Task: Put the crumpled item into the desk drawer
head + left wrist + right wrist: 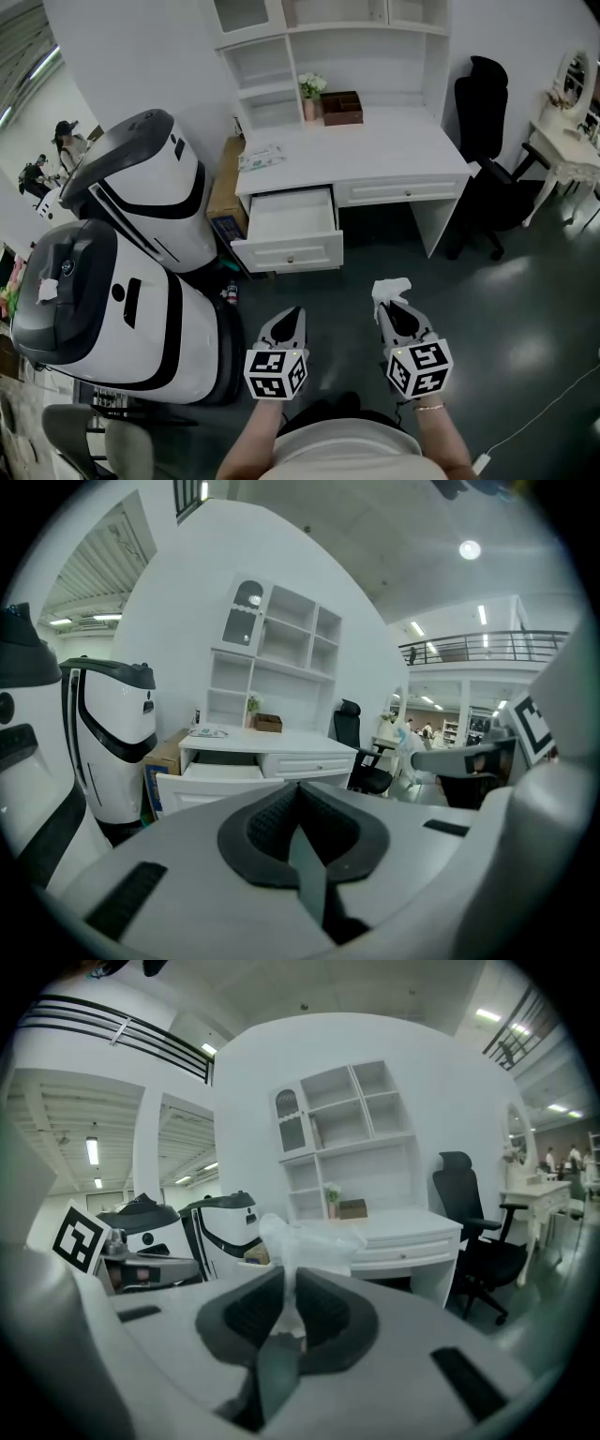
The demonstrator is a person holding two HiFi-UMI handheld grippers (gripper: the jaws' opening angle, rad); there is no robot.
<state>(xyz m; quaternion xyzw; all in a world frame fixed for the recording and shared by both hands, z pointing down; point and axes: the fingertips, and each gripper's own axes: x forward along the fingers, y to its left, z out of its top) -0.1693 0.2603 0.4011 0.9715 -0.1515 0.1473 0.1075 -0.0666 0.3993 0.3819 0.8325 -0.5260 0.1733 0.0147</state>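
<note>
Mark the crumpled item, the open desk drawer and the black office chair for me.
crumpled item [390,287], head view, its white bunched top.
open desk drawer [291,251], head view, its front panel.
black office chair [481,105], head view, its backrest.

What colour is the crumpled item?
White; the crumpled item shows best in the right gripper view.

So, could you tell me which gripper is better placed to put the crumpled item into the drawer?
Right. The right gripper is shut on the crumpled item, while the left gripper is shut and empty. The drawer stands open ahead, slightly nearer the left side.
</note>
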